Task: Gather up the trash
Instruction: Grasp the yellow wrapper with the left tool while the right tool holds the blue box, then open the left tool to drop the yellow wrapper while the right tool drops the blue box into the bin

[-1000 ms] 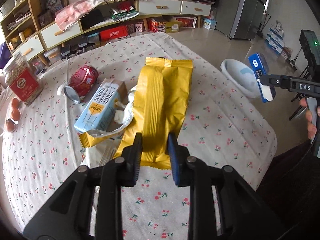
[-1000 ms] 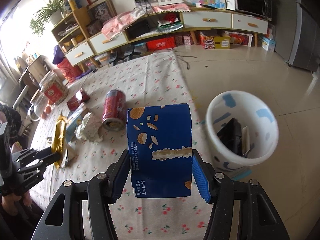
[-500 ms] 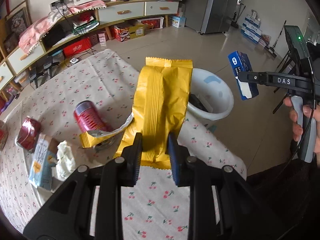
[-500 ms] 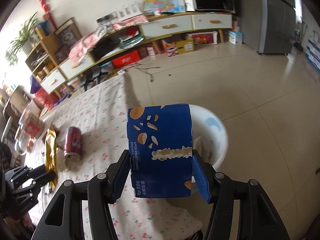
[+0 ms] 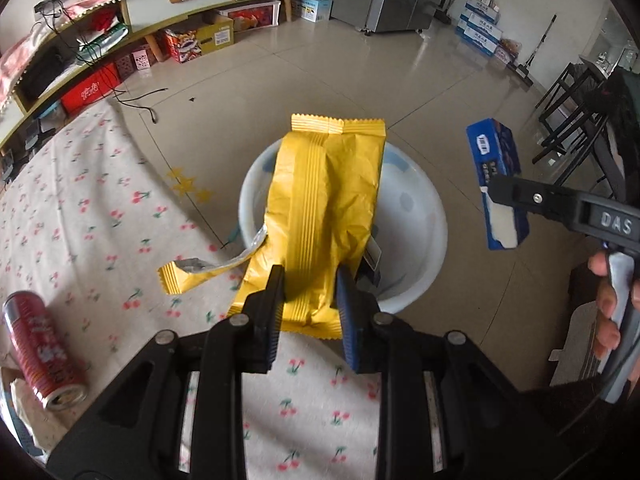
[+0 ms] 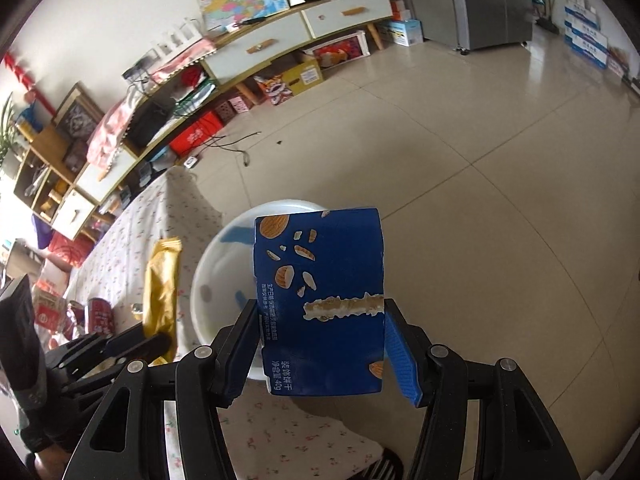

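My left gripper point(image 5: 310, 300) is shut on a torn yellow snack wrapper point(image 5: 324, 216), which hangs over the white bin point(image 5: 416, 216) on the floor beside the table. In the right wrist view the same yellow wrapper point(image 6: 162, 280) hangs at the rim of the bin point(image 6: 208, 280). My right gripper point(image 6: 320, 344) is shut on a blue biscuit box point(image 6: 320, 292) held above the bin's right side. From the left wrist view the blue box point(image 5: 496, 180) sits to the right of the bin, with a hand point(image 5: 608, 308) on the handle.
A red can point(image 5: 44, 354) lies on the cherry-print tablecloth point(image 5: 100, 220) at the left, with more red cans point(image 6: 100, 312) further back. Dark trash lies inside the bin. Low cabinets point(image 6: 256, 48) and boxes line the far wall across the tiled floor point(image 6: 480, 140).
Both grippers have swung from above the table to above the bin, each still holding its item. The carton and cans on the table have slid out to the left of view.
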`<state>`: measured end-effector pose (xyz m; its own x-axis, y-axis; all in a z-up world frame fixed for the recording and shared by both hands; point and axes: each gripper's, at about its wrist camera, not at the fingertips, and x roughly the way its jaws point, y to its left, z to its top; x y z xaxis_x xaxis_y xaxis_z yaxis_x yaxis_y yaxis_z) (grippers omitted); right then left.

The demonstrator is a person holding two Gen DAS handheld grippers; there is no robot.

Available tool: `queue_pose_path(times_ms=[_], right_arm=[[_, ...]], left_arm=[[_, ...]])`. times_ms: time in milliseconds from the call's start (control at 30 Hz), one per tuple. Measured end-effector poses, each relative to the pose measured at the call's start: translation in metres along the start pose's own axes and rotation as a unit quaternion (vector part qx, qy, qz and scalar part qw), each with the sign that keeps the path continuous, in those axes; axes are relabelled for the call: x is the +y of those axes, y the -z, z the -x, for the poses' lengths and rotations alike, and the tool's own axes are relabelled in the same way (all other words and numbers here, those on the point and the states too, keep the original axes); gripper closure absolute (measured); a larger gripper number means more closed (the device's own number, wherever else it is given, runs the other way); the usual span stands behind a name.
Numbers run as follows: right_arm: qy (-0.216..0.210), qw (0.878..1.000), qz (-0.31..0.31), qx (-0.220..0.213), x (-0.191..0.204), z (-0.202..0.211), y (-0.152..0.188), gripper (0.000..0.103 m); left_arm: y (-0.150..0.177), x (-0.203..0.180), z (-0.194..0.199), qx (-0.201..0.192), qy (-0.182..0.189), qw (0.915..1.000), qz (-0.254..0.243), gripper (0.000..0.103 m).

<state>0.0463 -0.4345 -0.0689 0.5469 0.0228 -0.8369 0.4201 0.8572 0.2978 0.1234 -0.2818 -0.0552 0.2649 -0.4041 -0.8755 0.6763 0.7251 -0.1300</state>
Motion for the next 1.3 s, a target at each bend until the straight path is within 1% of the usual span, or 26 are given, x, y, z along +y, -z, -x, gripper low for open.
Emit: queue_pose_path(times_ms=[133, 200, 233, 267, 300, 333, 367, 500, 567, 633, 833, 1033, 1100, 1133, 1167, 1300], right_arm=[[0.002, 1.0, -0.012, 0.004, -0.008, -0.005, -0.002, 0.043], [0.004, 1.0, -0.015, 0.005, -0.011, -0.006, -0.004, 0.043], [0.004, 1.0, -0.016, 0.006, -0.011, -0.007, -0.005, 0.043], [0.004, 1.0, -0.017, 0.006, -0.012, -0.008, -0.006, 0.043], [0.004, 1.0, -0.019, 0.007, -0.012, -0.009, -0.006, 0.043], [0.004, 1.0, -0.019, 0.007, -0.011, -0.009, -0.006, 0.043], [0.004, 1.0, -0.018, 0.007, -0.01, -0.009, -0.005, 0.043], [0.006, 1.0, -0.013, 0.01, -0.004, -0.012, -0.006, 0.043], [0.008, 1.0, -0.012, 0.012, -0.002, -0.014, -0.006, 0.043], [0.009, 1.0, -0.01, 0.016, 0.001, -0.016, -0.006, 0.043], [0.01, 0.999, 0.006, 0.03, 0.022, -0.03, -0.011, 0.043], [0.008, 0.999, 0.018, 0.032, 0.047, -0.041, -0.014, 0.042], [0.004, 0.999, 0.022, 0.031, 0.056, -0.043, -0.015, 0.034], [0.003, 0.999, 0.023, 0.029, 0.059, -0.043, -0.015, 0.025], [0.002, 0.999, 0.024, 0.026, 0.063, -0.043, -0.016, 0.023], [-0.005, 0.999, 0.03, 0.014, 0.075, -0.038, -0.017, 0.022]], left_arm=[[-0.003, -0.003, -0.008, 0.005, 0.0, 1.0, -0.001, 0.075], [-0.002, -0.004, -0.01, 0.007, -0.005, 1.0, 0.0, 0.071], [-0.002, -0.004, -0.01, 0.01, -0.006, 0.9999, 0.0, 0.065], [0.001, -0.003, -0.007, 0.007, -0.009, 0.9999, 0.001, 0.055], [0.002, -0.005, -0.004, 0.002, -0.013, 0.9999, 0.001, 0.049], [0.002, -0.004, -0.001, -0.004, -0.018, 0.9998, 0.0, 0.038], [0.004, -0.002, 0.004, -0.011, -0.023, 0.9997, -0.001, 0.034], [0.012, 0.01, 0.018, -0.017, -0.033, 0.9993, 0.003, 0.032], [0.019, 0.017, 0.025, -0.02, -0.041, 0.9989, 0.009, 0.025], [0.026, 0.024, 0.034, -0.025, -0.045, 0.9986, 0.016, 0.022], [0.052, 0.047, 0.061, -0.028, -0.059, 0.9974, 0.031, 0.02], [0.076, 0.074, 0.084, -0.032, -0.075, 0.9952, 0.054, 0.018], [0.084, 0.085, 0.09, -0.033, -0.082, 0.9943, 0.06, 0.018], [0.088, 0.09, 0.094, -0.034, -0.085, 0.9938, 0.063, 0.018], [0.093, 0.095, 0.098, -0.034, -0.09, 0.9931, 0.066, 0.018], [0.108, 0.116, 0.11, -0.037, -0.104, 0.9904, 0.083, 0.018]])
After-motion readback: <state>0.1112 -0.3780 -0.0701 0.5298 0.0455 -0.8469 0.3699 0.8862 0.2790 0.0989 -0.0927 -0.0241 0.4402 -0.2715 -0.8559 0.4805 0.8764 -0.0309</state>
